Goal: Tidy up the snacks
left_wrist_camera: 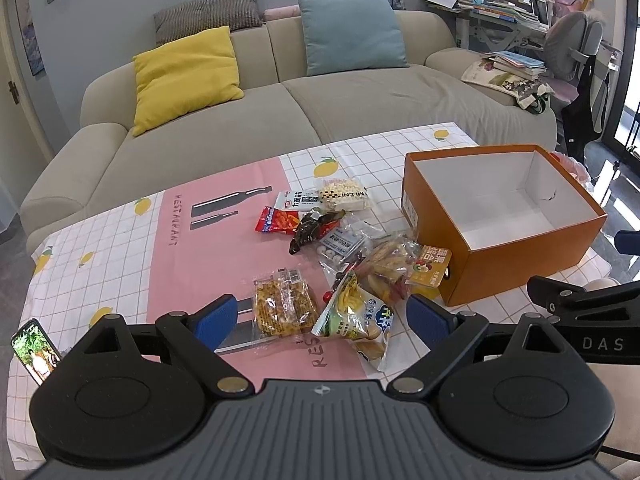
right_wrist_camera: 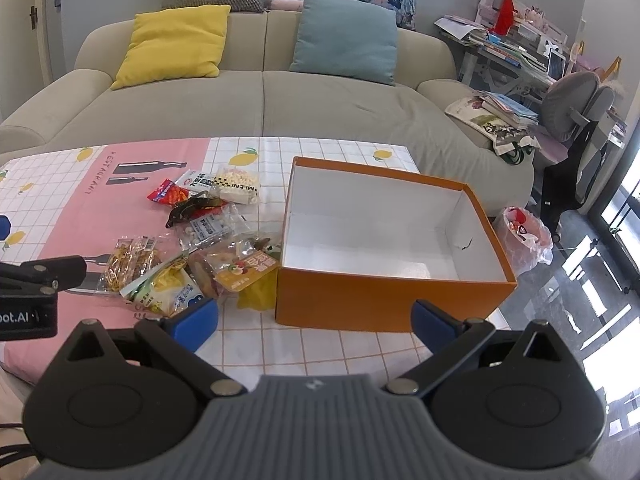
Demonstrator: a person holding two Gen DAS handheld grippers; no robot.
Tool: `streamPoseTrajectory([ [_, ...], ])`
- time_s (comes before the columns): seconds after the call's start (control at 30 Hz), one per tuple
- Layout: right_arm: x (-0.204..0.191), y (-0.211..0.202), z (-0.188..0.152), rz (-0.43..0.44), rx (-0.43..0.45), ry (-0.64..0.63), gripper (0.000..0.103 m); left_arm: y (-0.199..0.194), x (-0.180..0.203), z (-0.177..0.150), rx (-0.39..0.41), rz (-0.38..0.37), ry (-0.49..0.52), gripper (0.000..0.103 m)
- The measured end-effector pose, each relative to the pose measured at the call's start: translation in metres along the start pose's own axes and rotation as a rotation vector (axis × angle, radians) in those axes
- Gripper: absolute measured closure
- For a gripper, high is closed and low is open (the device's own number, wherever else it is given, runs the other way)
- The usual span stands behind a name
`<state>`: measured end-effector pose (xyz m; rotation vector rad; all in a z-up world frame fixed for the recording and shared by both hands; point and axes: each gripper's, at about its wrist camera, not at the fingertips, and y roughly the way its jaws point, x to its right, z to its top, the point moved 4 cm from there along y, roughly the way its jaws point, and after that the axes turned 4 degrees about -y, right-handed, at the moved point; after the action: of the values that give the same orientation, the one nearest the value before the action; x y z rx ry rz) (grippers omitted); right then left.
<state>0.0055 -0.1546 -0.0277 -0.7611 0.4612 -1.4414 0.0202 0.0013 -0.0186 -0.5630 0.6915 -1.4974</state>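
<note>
While both grippers are hovering wide and empty, left gripper [left_wrist_camera: 320, 320] is facing the snack packets [left_wrist_camera: 332, 256]; right gripper [right_wrist_camera: 316, 320], the empty orange box [right_wrist_camera: 384, 300]. Probably pre-grasp: next, closing on the nearest packet.

Glossy, crinkled plastic on the snack packets [left_wrist_camera: 352, 316], clear film on the noodle-snack pack [left_wrist_camera: 282, 308]. Matt orange cardboard on the box [right_wrist_camera: 384, 300], smooth white paper lining. Smooth printed cloth over the table [left_wrist_camera: 192, 248]. Soft matt fabric on the far sofa [right_wrist_camera: 264, 108]. Matt black plastic, blue rubbery fingertips [left_wrist_camera: 214, 316].
</note>
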Motion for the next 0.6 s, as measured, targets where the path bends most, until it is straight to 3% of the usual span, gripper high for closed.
streamPoseTrajectory([
  [0.6, -0.0006, -0.0001, -0.0005, -0.001, -0.001, -0.005, 0.003, 0.0, -0.0002, 0.0, 0.001, -0.001, -0.001, 0.0],
])
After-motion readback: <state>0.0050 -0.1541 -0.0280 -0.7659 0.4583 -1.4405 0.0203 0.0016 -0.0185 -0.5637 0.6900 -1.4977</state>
